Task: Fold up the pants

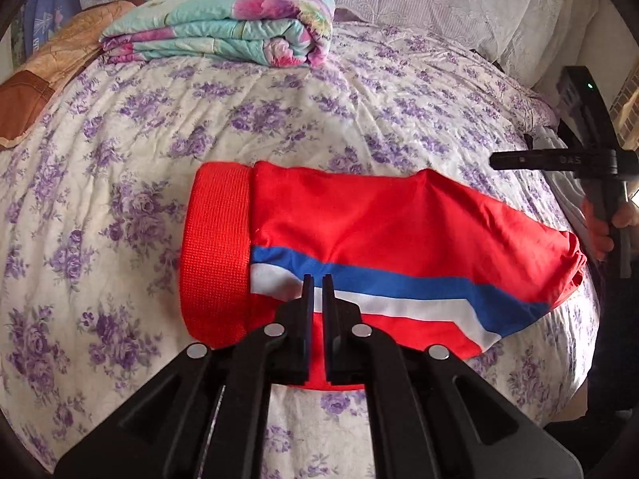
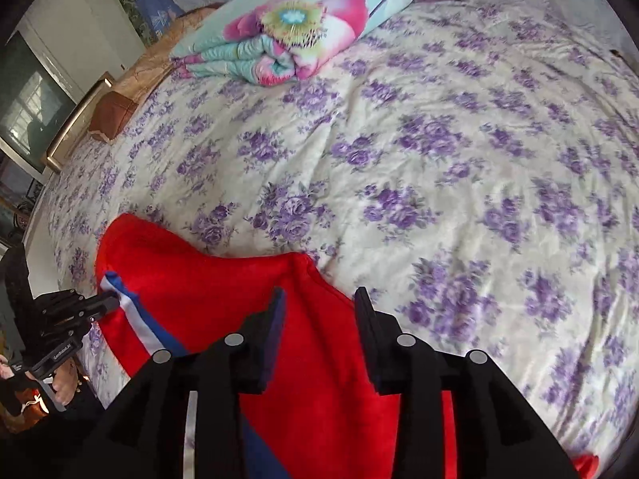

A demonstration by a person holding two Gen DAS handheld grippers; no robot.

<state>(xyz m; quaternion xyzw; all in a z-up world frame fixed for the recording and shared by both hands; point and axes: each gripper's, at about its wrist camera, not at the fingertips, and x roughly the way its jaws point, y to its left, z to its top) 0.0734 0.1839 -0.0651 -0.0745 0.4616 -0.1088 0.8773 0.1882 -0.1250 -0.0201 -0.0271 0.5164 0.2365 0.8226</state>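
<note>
Pants (image 1: 359, 239) folded compact on bed (image 1: 120, 139), near front edge. Left tongs (image 1: 317, 279) nearly closed over stripe side, nothing visibly pinched, likely pressing fold flat. Right tongs (image 2: 319, 299) apart above fabric, holding nothing.

One pants (image 1: 359, 247), one folded quilt (image 1: 223, 32), two grippers (image 1: 317, 279)

- The right gripper (image 1: 559, 159), seen from the left wrist camera beyond the red pants (image 1: 359, 239), bears pale lettering on its black crossbar, too blurred to read.
- The left gripper (image 2: 108, 303), at the pants' striped edge, carries a white-lettered label reading roughly "GenRobot.AI".
</note>
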